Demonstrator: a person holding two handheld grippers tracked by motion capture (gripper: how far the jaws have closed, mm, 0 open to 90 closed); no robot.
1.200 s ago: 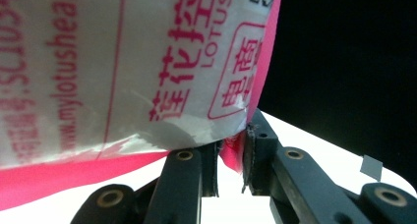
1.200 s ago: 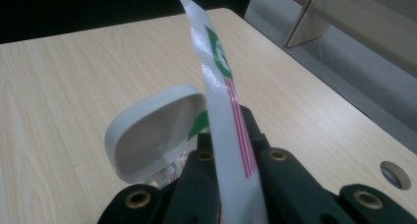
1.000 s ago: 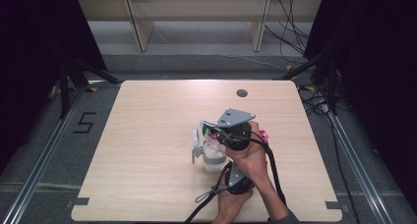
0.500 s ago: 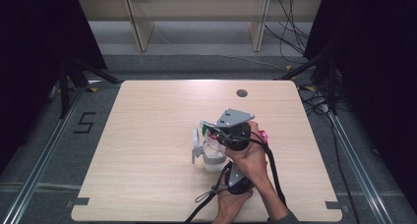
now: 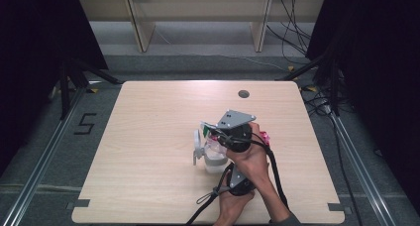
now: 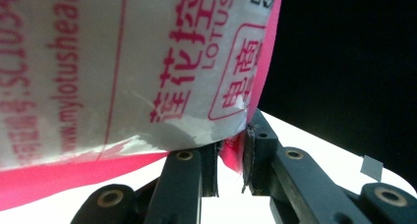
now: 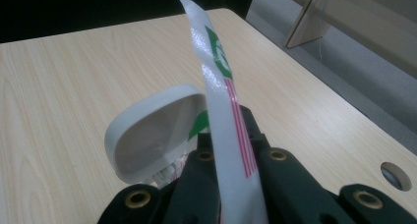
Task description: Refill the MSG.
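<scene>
My right gripper is shut on a thin white packet with a green mark and red stripes, held edge-on and upright. In the high view this gripper, topped by a grey plate, hangs over a white tub whose flip lid stands open; the lid shows just behind the packet. My left gripper is shut on the lower edge of a white and pink printed pack. Its body sits below the right hand, and a pink bit peeks out beside that hand.
The light wooden table has a round cable hole near its far edge. Black cables trail from the grippers toward the near edge. Wooden shelf legs stand on the floor beyond the table.
</scene>
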